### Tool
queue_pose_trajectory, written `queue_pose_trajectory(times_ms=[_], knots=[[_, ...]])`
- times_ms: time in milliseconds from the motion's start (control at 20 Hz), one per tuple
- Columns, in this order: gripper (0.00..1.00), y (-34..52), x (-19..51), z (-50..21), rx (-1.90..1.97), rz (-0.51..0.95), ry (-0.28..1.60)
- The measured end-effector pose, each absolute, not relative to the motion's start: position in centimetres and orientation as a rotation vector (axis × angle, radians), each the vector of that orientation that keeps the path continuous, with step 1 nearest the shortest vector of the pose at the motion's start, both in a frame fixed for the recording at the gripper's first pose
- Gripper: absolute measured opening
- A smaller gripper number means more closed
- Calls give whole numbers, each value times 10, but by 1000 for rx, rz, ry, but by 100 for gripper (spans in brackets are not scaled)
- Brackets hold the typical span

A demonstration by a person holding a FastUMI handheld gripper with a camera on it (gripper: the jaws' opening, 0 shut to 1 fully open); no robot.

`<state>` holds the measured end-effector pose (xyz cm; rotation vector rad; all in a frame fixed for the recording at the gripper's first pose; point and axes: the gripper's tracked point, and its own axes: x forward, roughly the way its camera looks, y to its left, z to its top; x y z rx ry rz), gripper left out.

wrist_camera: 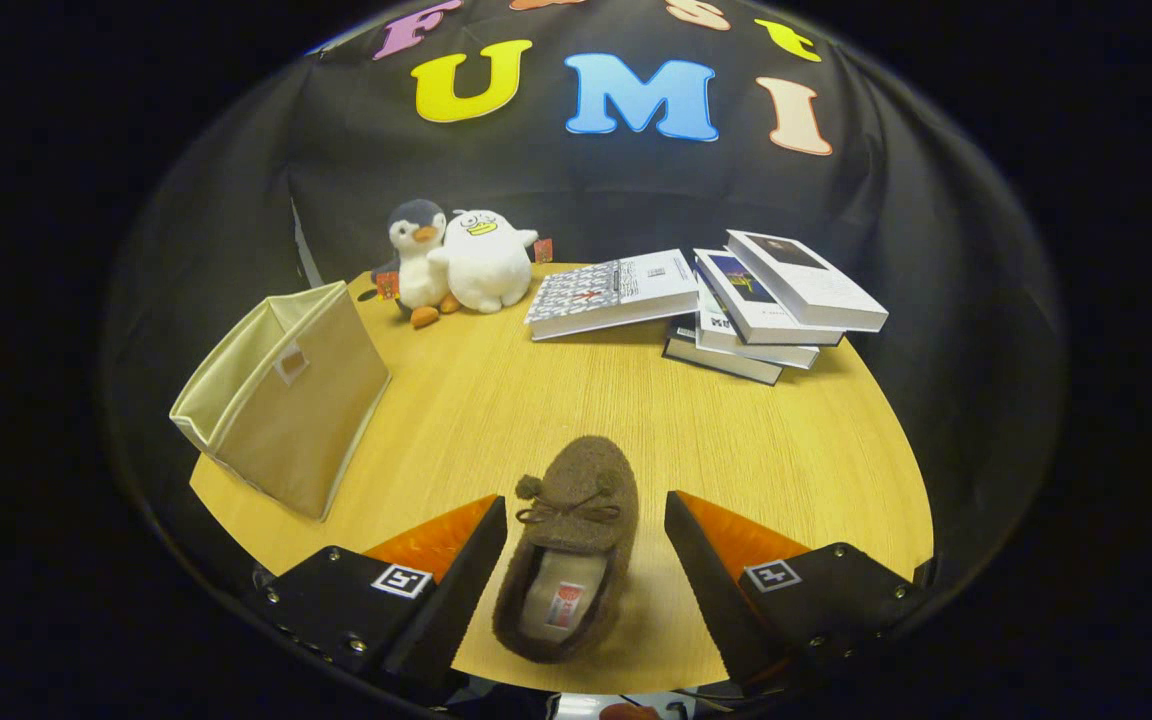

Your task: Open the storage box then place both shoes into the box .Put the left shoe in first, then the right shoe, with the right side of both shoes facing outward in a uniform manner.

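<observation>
A hand-held gripper (586, 560) with its two black-and-orange fingers spread wide, a brown fuzzy slipper (571, 545) lying between them on a round wooden table (536, 400) (neither finger clearly touches it). The slipper's toe points away, a small bow on top. Beyond, to the left, a beige fabric storage box (281, 395) stands open. Farther back sit two plush penguins (451, 262) and a pile of books (726, 300).
</observation>
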<state>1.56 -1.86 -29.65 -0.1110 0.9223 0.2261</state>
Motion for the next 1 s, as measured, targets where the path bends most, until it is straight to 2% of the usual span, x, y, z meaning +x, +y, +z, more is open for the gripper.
queue_pose_trajectory(times_ms=[500, 600, 650, 750, 850, 950, 1000], knots=[[98, -46, -2, -360, -159, 228, 1066], [95, -48, -2, -368, -148, 225, 1092], [84, -49, -1, -371, -146, 218, 1095], [48, -44, -4, -376, -111, 226, 1119], [45, -45, -3, -379, -112, 205, 1126], [7, -45, -1, -377, -103, 186, 1124], [7, -44, -2, -379, -113, 185, 1131]])
